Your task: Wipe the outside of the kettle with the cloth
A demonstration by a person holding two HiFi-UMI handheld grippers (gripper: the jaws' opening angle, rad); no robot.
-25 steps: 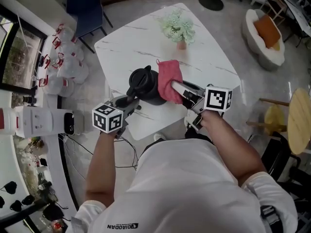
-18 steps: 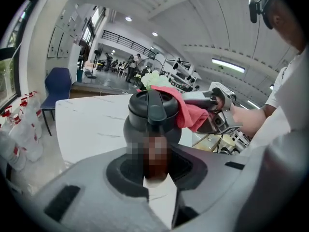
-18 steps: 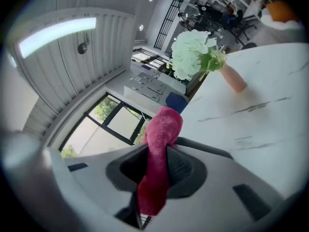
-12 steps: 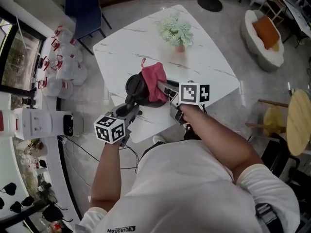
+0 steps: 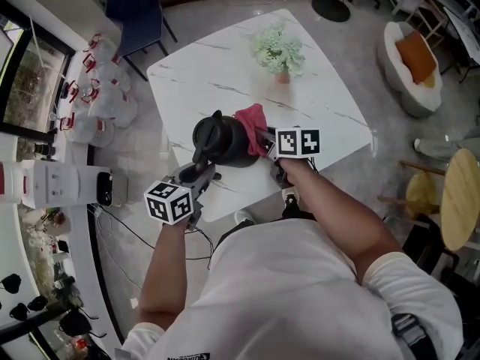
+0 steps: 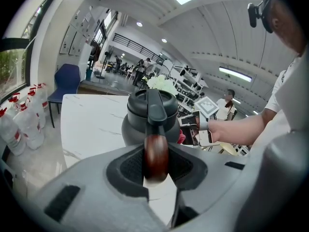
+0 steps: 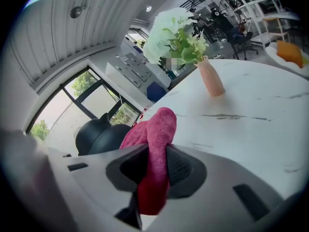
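Your left gripper (image 5: 201, 172) is clamped on the kettle's handle (image 6: 156, 157); its jaws stand partly apart, with the brown wooden grip pressed between the pads. Your right gripper (image 5: 264, 137) is closed on the pink cloth (image 7: 153, 144); the fabric is pinched between the jaws, bulges out ahead of them and hangs below them.

The black kettle (image 5: 219, 141) stands upright on the white marble-look table (image 5: 225, 58), close to the edge on your left and nearer the corner closest to you than the far one; its lid is on. In the head view the cloth (image 5: 252, 118) lies against the kettle's right flank, between the body and your right gripper.

Further out, a pink vase of white flowers (image 5: 279, 49) stands toward the table's far corner, well apart from the kettle. Beyond the table's left corner a blue chair (image 5: 131, 2) stands on the floor, with large water bottles (image 5: 105, 88) grouped beside it.
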